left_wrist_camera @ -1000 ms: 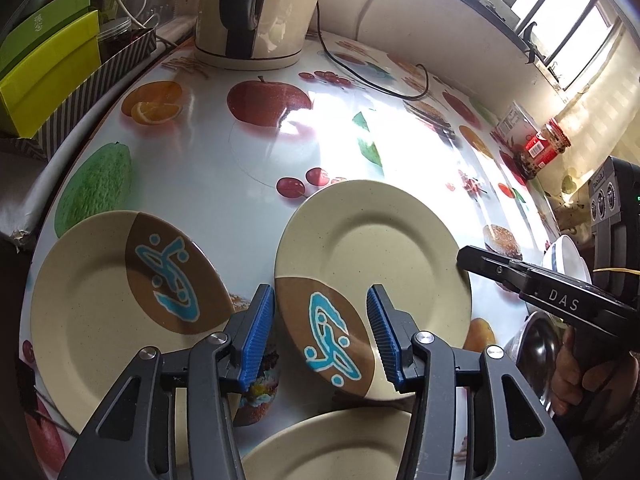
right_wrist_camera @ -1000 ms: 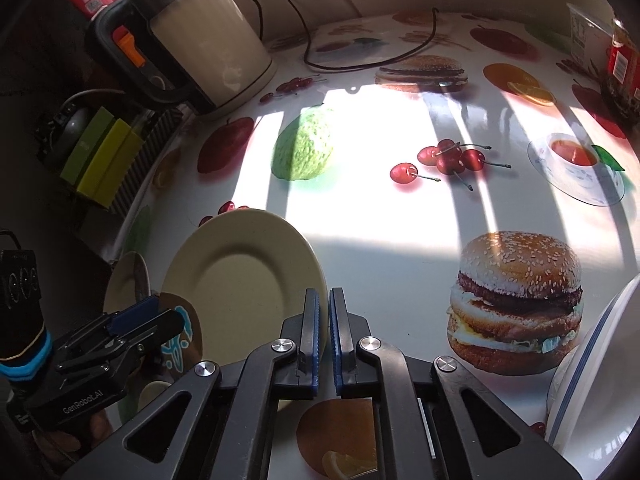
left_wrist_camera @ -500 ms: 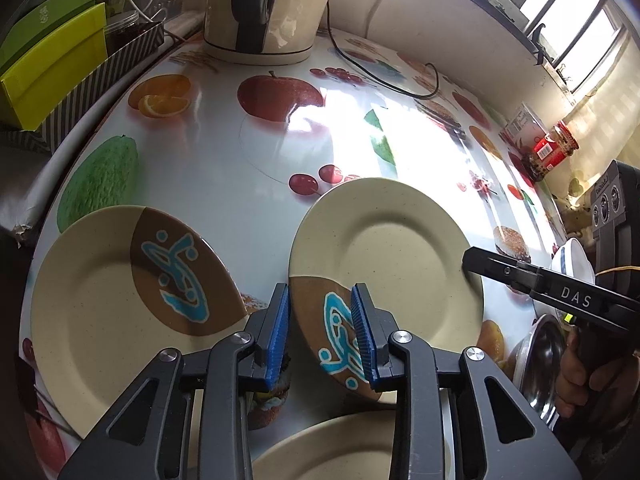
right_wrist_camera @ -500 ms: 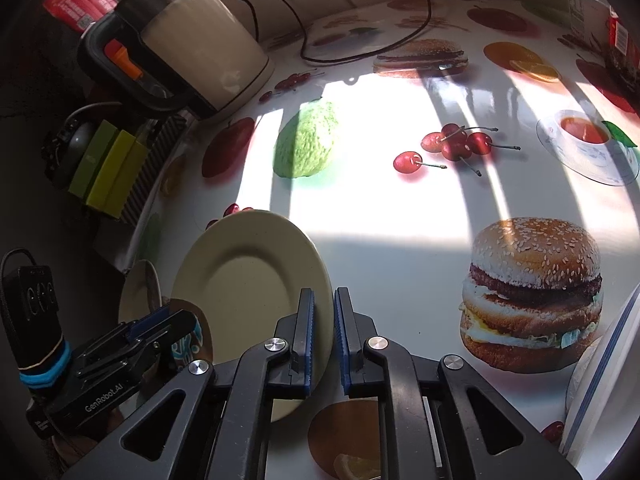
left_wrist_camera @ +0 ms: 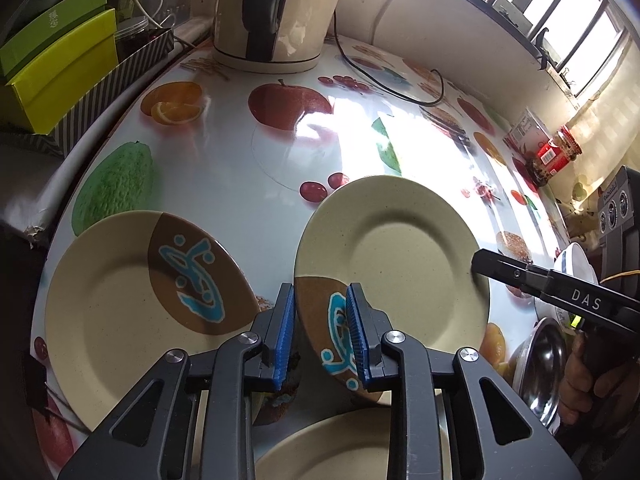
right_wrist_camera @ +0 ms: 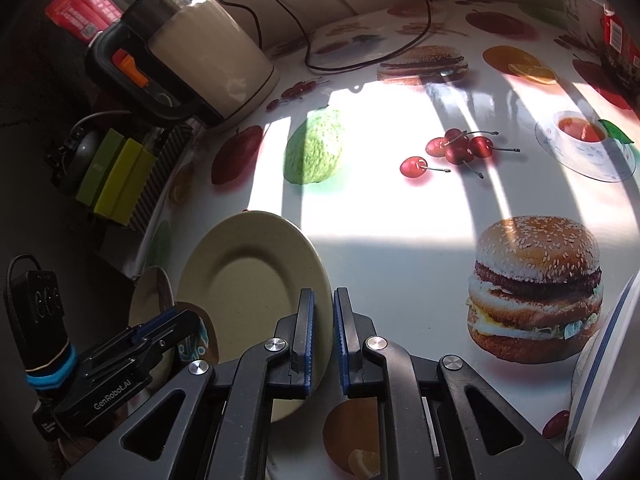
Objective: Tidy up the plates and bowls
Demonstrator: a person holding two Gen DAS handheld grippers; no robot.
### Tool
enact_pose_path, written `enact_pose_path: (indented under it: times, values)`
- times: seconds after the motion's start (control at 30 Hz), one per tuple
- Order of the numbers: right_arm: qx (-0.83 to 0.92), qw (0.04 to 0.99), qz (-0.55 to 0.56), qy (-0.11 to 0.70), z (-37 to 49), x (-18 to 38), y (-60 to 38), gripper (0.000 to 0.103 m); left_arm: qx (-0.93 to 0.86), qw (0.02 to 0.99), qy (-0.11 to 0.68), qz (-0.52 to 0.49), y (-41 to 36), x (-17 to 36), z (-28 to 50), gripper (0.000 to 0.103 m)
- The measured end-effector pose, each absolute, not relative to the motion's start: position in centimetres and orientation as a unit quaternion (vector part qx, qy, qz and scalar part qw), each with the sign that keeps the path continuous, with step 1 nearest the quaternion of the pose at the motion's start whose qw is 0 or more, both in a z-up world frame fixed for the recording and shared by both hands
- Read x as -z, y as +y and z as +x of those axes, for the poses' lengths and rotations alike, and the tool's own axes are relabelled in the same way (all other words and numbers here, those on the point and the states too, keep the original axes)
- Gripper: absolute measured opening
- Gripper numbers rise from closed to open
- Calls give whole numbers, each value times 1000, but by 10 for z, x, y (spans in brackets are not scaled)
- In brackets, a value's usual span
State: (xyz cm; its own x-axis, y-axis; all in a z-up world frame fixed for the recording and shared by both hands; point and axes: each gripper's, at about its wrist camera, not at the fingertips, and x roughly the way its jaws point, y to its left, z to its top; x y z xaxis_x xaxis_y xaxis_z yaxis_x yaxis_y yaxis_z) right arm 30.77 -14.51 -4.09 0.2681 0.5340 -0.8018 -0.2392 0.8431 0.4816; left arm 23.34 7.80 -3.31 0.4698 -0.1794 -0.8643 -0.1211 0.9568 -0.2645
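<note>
Both grippers point steeply down at the fruit-print table (left_wrist_camera: 240, 168). The left gripper (left_wrist_camera: 320, 334) is closing its blue pads on the brown-patterned edge of the cream plate (left_wrist_camera: 400, 256), which sits tilted up off the table. The right gripper (right_wrist_camera: 323, 344) is clamped on the plate's opposite rim. The right gripper's side reads "DAS", the left's "GenRobot.AI".

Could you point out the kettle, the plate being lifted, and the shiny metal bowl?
kettle (right_wrist_camera: 212, 52), right wrist view, on its cream body.
lifted plate (left_wrist_camera: 400, 264), left wrist view, on its plain centre.
metal bowl (left_wrist_camera: 540, 364), left wrist view, on its inner wall.
</note>
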Motion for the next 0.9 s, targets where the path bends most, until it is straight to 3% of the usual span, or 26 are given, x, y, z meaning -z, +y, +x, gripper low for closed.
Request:
enact_pose_path:
  times: [0.9]
  values:
    - [-271, 796, 130, 526, 252, -6, -139, 11, 9, 867, 480, -135, 84, -5, 173, 27]
